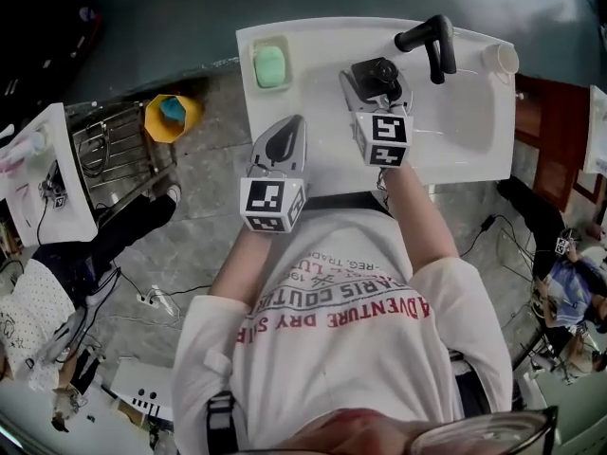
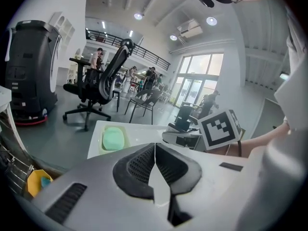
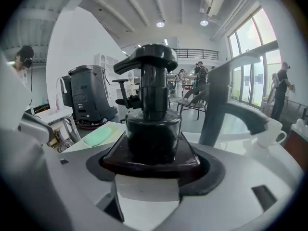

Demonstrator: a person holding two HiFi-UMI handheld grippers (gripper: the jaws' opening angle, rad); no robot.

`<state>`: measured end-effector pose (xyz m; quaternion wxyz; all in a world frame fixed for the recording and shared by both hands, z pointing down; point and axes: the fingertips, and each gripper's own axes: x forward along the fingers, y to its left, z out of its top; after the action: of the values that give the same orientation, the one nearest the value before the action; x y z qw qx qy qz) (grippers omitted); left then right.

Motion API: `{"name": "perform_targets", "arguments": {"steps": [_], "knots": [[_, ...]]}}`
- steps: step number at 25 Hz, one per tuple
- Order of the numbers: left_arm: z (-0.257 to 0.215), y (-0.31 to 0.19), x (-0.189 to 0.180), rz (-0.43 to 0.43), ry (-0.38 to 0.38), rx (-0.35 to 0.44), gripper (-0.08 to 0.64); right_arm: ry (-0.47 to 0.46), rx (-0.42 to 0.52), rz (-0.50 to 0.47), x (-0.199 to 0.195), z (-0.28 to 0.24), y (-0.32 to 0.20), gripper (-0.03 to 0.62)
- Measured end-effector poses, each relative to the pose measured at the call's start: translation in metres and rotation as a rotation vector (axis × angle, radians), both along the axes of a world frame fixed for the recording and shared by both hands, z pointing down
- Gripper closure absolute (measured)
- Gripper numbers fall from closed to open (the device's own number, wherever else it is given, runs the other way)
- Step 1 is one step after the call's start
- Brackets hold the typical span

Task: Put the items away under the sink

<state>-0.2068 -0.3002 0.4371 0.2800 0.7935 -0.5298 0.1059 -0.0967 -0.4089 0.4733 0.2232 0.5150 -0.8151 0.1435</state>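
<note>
A dark pump bottle (image 1: 377,72) (image 3: 153,114) stands upright between the jaws of my right gripper (image 1: 373,91) (image 3: 153,171), which is shut on its body over the white sink (image 1: 465,131). My left gripper (image 1: 283,146) (image 2: 155,154) hovers at the sink's front left edge, its jaws pressed together with nothing between them. A green soap bar (image 1: 270,65) (image 2: 114,138) (image 3: 97,136) lies in its dish at the sink's left back corner.
A black faucet (image 1: 432,41) (image 3: 226,105) rises just behind the bottle. A white cup (image 1: 500,58) (image 3: 271,131) sits at the sink's right corner. A yellow cup (image 1: 171,115) and a wire rack (image 1: 109,150) stand on the floor to the left. People stand around.
</note>
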Motion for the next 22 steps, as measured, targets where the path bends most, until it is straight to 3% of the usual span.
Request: {"name": "perform_targets", "arguments": {"steps": [4,10,15,22], "knots": [[-0.002,0.023,0.014,0.049,0.011,0.01,0.533,-0.011,0.01,0.01,0.013,-0.015,0.04,0.213],[-0.019,0.059,0.041,0.047,0.026,0.07,0.532,-0.046,-0.001,-0.008,0.04,-0.028,0.103,0.213],[-0.03,0.104,0.073,-0.001,0.007,0.106,0.532,-0.069,0.0,-0.084,0.067,-0.034,0.164,0.213],[-0.021,0.223,0.128,-0.116,0.005,0.096,0.532,-0.076,0.002,-0.157,0.125,-0.03,0.269,0.213]]}}
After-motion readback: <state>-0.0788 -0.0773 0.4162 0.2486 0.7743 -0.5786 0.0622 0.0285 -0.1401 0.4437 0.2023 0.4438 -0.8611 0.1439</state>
